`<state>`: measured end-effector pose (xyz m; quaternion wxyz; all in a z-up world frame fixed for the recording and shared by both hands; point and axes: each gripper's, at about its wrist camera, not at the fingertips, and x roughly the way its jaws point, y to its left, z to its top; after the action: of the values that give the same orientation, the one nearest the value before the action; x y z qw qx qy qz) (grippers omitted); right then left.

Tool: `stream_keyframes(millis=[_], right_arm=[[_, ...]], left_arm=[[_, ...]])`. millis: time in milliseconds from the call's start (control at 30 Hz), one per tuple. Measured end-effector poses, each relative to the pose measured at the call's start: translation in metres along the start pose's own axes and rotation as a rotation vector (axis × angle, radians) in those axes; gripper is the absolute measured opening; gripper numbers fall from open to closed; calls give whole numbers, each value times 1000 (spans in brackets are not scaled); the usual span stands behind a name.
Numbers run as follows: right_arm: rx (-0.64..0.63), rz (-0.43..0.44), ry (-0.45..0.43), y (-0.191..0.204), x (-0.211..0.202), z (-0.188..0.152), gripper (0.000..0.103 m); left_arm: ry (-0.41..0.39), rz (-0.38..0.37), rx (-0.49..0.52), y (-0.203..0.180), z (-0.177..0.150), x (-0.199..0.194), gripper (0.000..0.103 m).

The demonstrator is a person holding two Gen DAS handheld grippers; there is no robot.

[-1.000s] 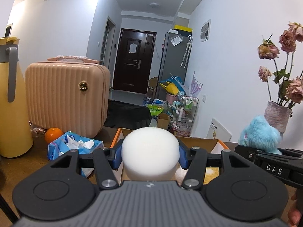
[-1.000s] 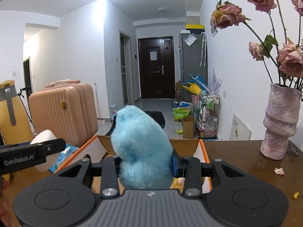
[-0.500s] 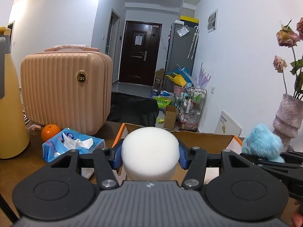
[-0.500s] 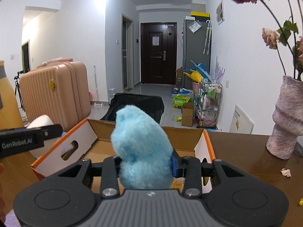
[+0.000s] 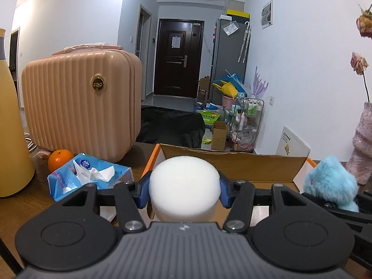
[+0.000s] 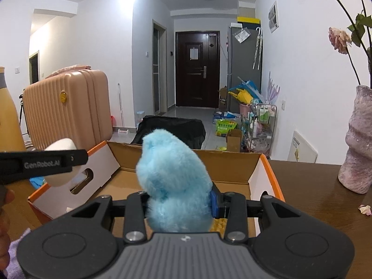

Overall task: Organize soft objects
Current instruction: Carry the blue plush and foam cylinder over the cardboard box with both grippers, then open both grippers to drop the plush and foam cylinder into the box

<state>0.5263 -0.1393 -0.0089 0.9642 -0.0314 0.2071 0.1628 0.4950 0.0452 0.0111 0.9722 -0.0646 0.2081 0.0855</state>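
Observation:
My left gripper (image 5: 184, 191) is shut on a white round foam sponge (image 5: 184, 181) and holds it at the near left side of an open cardboard box (image 5: 232, 162) with orange edges. My right gripper (image 6: 179, 200) is shut on a fluffy blue plush toy (image 6: 173, 176) and holds it over the near edge of the same box (image 6: 232, 169). The plush also shows at the right in the left wrist view (image 5: 330, 183). The sponge shows at the left in the right wrist view (image 6: 61, 144), behind the left gripper's finger (image 6: 41, 164).
On the brown table stand a pink ribbed case (image 5: 79, 102), an orange (image 5: 60, 159), a blue tissue pack (image 5: 88, 176) and a yellow flask (image 5: 11, 127) at left. A pink vase (image 6: 359, 144) with dried roses stands at right. Petals (image 6: 365, 209) lie near it.
Both grippers have dropped lower and drawn back a little toward the near side of the box, each still holding its object. The box interior shows more in the right wrist view.

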Motion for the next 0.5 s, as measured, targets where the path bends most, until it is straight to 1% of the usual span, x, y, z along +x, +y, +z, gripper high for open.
stream_keyframes(millis=[133,400,500], right_arm=[[4,-20,-30,-3,-2,-4,37],[-13,-40,-14,0,4,-7,37],[-21,-69,-7,4,10,-1,37]], left_arm=[[2,5,15,-3,-7,7,57],[13,45,55,-8,-20,20,57],[17,50,67,-11,-24,22,57]])
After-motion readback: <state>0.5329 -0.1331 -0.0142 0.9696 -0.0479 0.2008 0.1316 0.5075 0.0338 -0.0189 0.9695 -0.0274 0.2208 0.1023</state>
